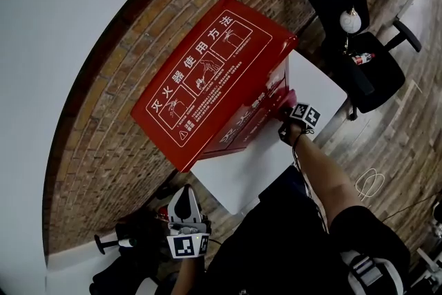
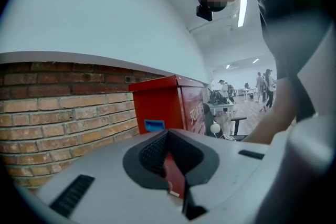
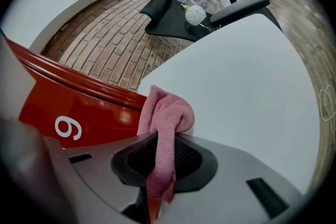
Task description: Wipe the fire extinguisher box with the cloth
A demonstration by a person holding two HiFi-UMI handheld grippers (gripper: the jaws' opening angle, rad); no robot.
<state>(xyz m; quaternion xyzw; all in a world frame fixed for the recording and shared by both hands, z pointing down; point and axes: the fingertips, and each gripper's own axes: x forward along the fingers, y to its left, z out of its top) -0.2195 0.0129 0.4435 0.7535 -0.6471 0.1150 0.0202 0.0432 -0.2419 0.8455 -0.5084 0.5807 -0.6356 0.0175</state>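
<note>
Red metal fire extinguisher box (image 1: pixel 207 79) with white printed instructions stood against the brick wall (image 1: pixel 103 148), at the centre of the head view. A white bench (image 1: pixel 242 169) lay along its 5 o'clock side.

Right hand-held gripper (image 1: pixel 285 110) was at the box's 4 o'clock corner. Its jaws were clamped on a pink terry cloth (image 1: pixel 287 100). In the right gripper view the bunched cloth (image 3: pixel 167 113) stood out past the right hand-held gripper (image 3: pixel 157 165) and lay against the red face of the box (image 3: pixel 79 113), just above the bench surface (image 3: pixel 241 81).

Left hand-held gripper (image 1: pixel 184 195) was held low at 6 o'clock in the head view, well apart from the box. In the left gripper view its jaws (image 2: pixel 170 165) were drawn together with nothing gripped, and the box (image 2: pixel 168 105) showed beyond them at 12 o'clock.

A black office chair (image 1: pixel 359 59) stood at 2 o'clock.
</note>
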